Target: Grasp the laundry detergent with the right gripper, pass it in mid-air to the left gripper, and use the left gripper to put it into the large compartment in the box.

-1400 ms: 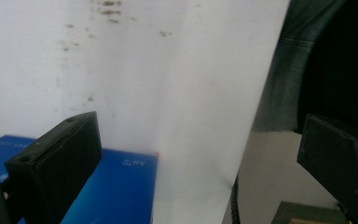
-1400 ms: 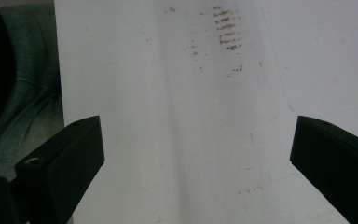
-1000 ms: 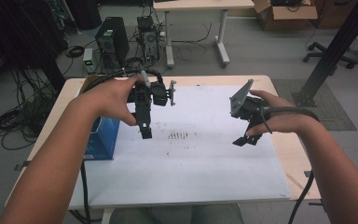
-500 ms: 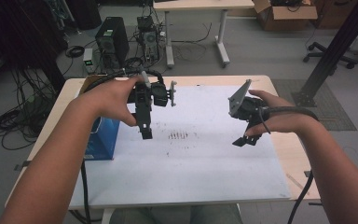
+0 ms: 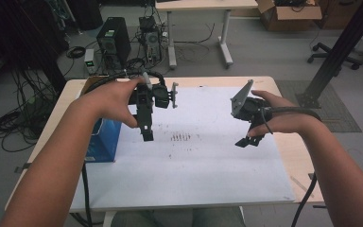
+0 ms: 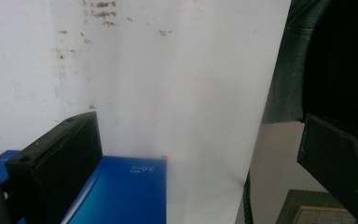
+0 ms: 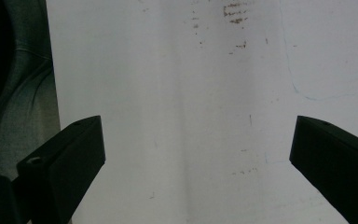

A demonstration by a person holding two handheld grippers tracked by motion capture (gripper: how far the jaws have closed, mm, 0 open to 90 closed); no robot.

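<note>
Two black hand-held grippers over white sheet on pale wooden desk (image 5: 283, 82).

Left gripper (image 5: 147, 135) and right gripper (image 5: 248, 140) both spread wide, empty, above white paper sheet (image 5: 203, 161); blue cardboard box (image 5: 105, 142) at desk's left edge, half hidden by forearm; dark smudges (image 5: 180, 137) mid-sheet illegible.

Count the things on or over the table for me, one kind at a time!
Hand-held gripper: 2, left and right, both open
Blue box: 1
White sheet: 1
Total: 4
</note>
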